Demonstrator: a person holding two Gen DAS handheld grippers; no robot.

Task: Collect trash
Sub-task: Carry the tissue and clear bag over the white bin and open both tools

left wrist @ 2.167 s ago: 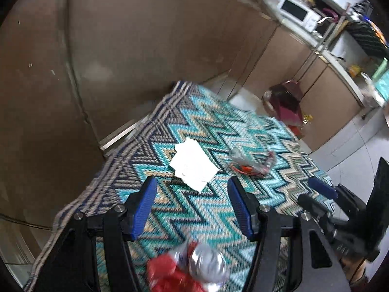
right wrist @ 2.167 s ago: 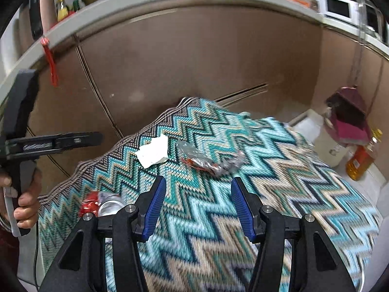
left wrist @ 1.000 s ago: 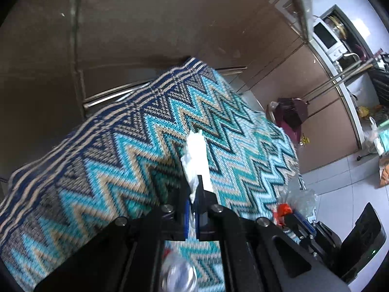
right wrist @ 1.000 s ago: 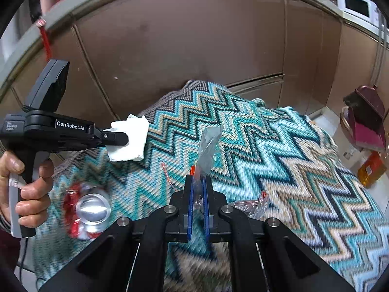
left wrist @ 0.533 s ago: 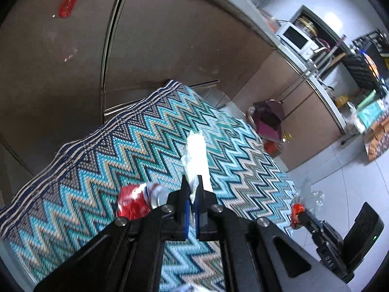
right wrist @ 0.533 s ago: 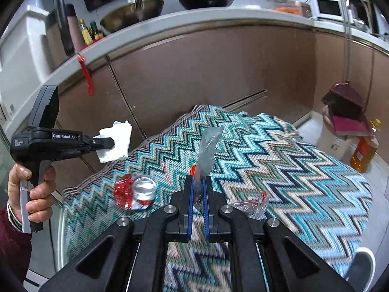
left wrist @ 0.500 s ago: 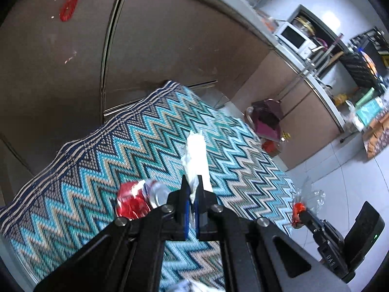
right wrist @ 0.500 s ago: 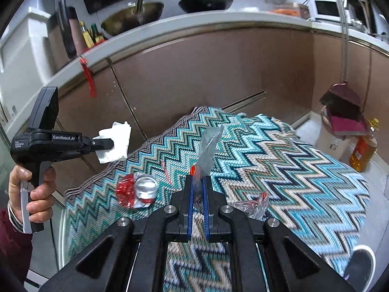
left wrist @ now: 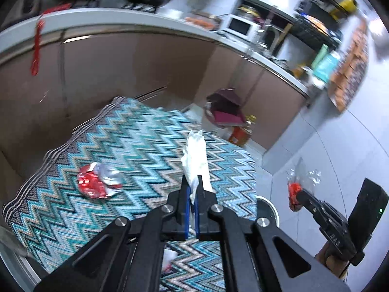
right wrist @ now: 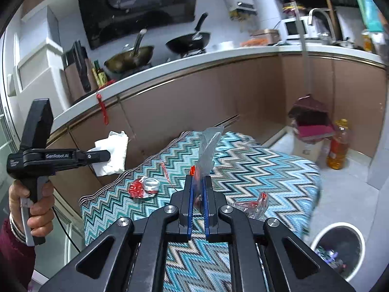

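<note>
My left gripper [left wrist: 191,188] is shut on a crumpled white tissue [left wrist: 195,158] and holds it well above the zigzag rug [left wrist: 145,146]. From the right wrist view, the same tissue [right wrist: 113,153] hangs from the left gripper [right wrist: 107,155]. My right gripper [right wrist: 198,187] is shut on a clear plastic wrapper with red print [right wrist: 206,150], also held high. In the left wrist view that wrapper [left wrist: 300,182] shows at the right. A crushed red can [left wrist: 98,181] lies on the rug; it also shows in the right wrist view [right wrist: 143,187].
A white-rimmed bin [right wrist: 338,248] with trash inside stands on the floor at the rug's right corner. Another clear wrapper [right wrist: 252,204] lies on the rug. A maroon dustpan [right wrist: 311,119] and an oil bottle [right wrist: 338,146] stand by the brown cabinets [right wrist: 194,107].
Both grippers have risen higher with their loads, so the counter and stove now show. The bin has come into the right wrist view. The can stays on the rug.
</note>
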